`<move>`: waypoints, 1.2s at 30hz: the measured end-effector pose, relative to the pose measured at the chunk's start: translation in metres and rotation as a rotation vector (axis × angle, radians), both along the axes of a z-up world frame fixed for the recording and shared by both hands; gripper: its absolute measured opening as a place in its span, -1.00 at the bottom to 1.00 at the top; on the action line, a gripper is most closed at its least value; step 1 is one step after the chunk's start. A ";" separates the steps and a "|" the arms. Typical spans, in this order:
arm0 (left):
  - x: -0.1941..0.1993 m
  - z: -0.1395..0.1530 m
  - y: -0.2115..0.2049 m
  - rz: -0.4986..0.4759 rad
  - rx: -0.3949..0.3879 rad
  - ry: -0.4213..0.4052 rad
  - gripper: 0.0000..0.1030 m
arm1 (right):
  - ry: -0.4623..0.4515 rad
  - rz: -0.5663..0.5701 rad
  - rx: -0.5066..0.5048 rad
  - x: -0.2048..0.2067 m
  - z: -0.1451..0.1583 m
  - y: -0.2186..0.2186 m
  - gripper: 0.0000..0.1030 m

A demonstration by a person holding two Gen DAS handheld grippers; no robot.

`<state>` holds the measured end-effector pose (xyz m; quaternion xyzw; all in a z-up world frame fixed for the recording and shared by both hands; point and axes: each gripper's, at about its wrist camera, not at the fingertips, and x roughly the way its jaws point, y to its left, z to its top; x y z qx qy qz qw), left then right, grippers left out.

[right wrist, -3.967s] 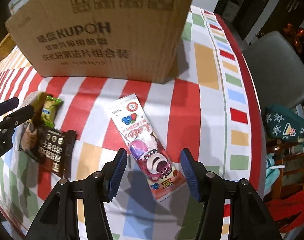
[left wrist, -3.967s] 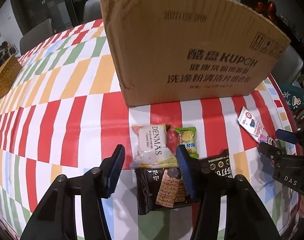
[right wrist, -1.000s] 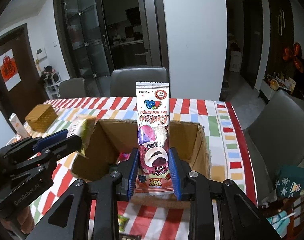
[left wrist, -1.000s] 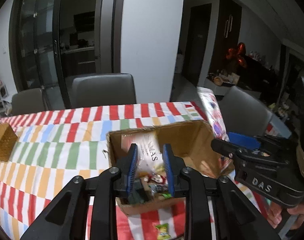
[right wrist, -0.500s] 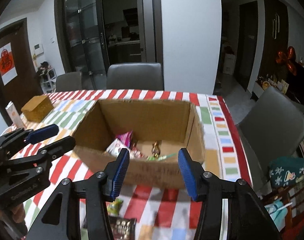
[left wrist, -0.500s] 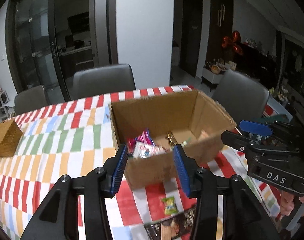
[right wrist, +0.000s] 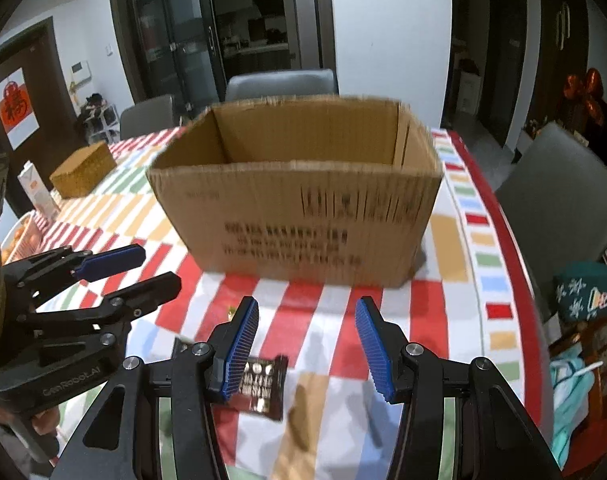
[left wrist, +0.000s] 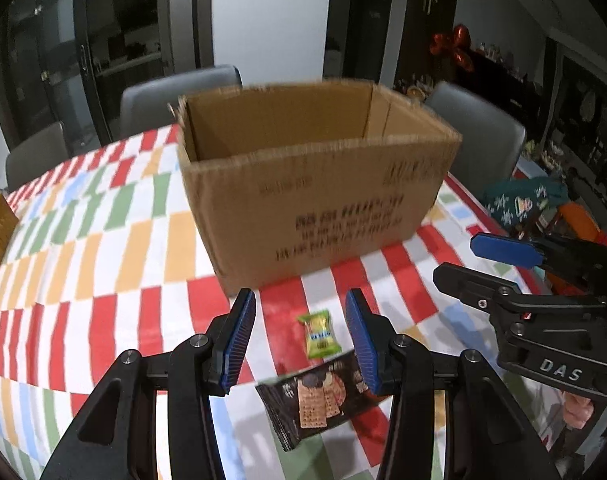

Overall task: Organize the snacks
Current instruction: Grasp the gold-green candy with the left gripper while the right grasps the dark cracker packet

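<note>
An open cardboard box (left wrist: 315, 184) stands on the striped tablecloth; from this low angle its contents are hidden. In front of it lie a small green snack packet (left wrist: 318, 334) and a black cracker packet (left wrist: 315, 400). My left gripper (left wrist: 300, 308) is open and empty, hovering just above these two packets. My right gripper (right wrist: 307, 312) is also open and empty, over bare cloth to the right of the black cracker packet (right wrist: 263, 384). In each wrist view the other gripper shows at the side: the right gripper (left wrist: 469, 264) and the left gripper (right wrist: 157, 268), both with parted jaws.
A woven golden box (right wrist: 83, 174), a white carton (right wrist: 35, 192) and a basket of oranges (right wrist: 19, 236) sit at the table's far left. Grey chairs (right wrist: 559, 192) ring the table. A teal bag (right wrist: 591, 296) lies past the right table edge.
A second ago each gripper held a packet over the box. Both packets were let go into it, and both grippers, now open, have sunk and drawn back in front of the box.
</note>
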<state>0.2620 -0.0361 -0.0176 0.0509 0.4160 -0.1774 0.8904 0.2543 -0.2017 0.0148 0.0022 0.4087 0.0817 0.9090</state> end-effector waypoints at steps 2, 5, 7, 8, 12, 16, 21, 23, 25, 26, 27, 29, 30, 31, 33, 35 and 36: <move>0.003 -0.013 -0.003 -0.006 0.002 0.032 -0.10 | 0.020 0.004 -0.001 0.000 -0.009 0.001 0.01; 0.007 -0.028 -0.006 -0.005 0.007 0.069 -0.11 | 0.053 0.007 -0.002 0.000 -0.023 -0.001 0.01; 0.010 -0.037 -0.009 -0.006 0.006 0.093 -0.11 | 0.072 0.012 -0.003 -0.001 -0.031 0.000 0.01; 0.012 -0.039 -0.010 -0.006 0.007 0.100 -0.11 | 0.081 0.014 -0.007 0.000 -0.035 0.000 0.01; 0.018 -0.054 -0.017 -0.007 0.019 0.129 -0.11 | 0.103 0.015 -0.007 0.001 -0.045 -0.001 0.01; 0.024 -0.064 -0.023 -0.002 0.033 0.150 -0.15 | 0.122 0.010 0.003 0.004 -0.052 -0.004 0.01; 0.030 -0.074 -0.031 -0.004 0.048 0.175 -0.22 | 0.140 0.020 -0.001 0.007 -0.059 -0.002 0.01; 0.032 -0.078 -0.034 -0.007 0.061 0.183 -0.32 | 0.143 0.025 -0.006 0.008 -0.059 -0.001 0.01; 0.034 -0.081 -0.036 -0.014 0.064 0.192 -0.45 | 0.144 0.033 -0.019 0.008 -0.059 0.001 0.01; 0.034 -0.082 -0.036 -0.017 0.061 0.198 -0.55 | 0.142 0.037 -0.027 0.008 -0.058 0.003 0.01; 0.034 -0.081 -0.035 -0.017 0.057 0.195 -0.56 | 0.142 0.041 -0.033 0.007 -0.058 0.003 0.01; 0.033 -0.079 -0.031 -0.009 0.044 0.192 -0.60 | 0.142 0.051 -0.050 0.007 -0.057 0.006 0.01; 0.031 -0.076 -0.028 -0.003 0.032 0.187 -0.60 | 0.143 0.057 -0.054 0.007 -0.057 0.007 0.01; 0.028 -0.073 -0.025 0.008 0.025 0.180 -0.60 | 0.145 0.066 -0.056 0.006 -0.056 0.009 0.01; 0.022 -0.065 -0.016 0.030 0.014 0.162 -0.60 | 0.150 0.084 -0.053 0.005 -0.055 0.011 0.01; 0.012 -0.056 -0.005 0.068 0.010 0.153 -0.60 | 0.153 0.111 -0.054 0.004 -0.053 0.015 0.01; 0.008 -0.054 -0.001 0.085 0.007 0.151 -0.60 | 0.156 0.135 -0.059 0.002 -0.052 0.019 0.01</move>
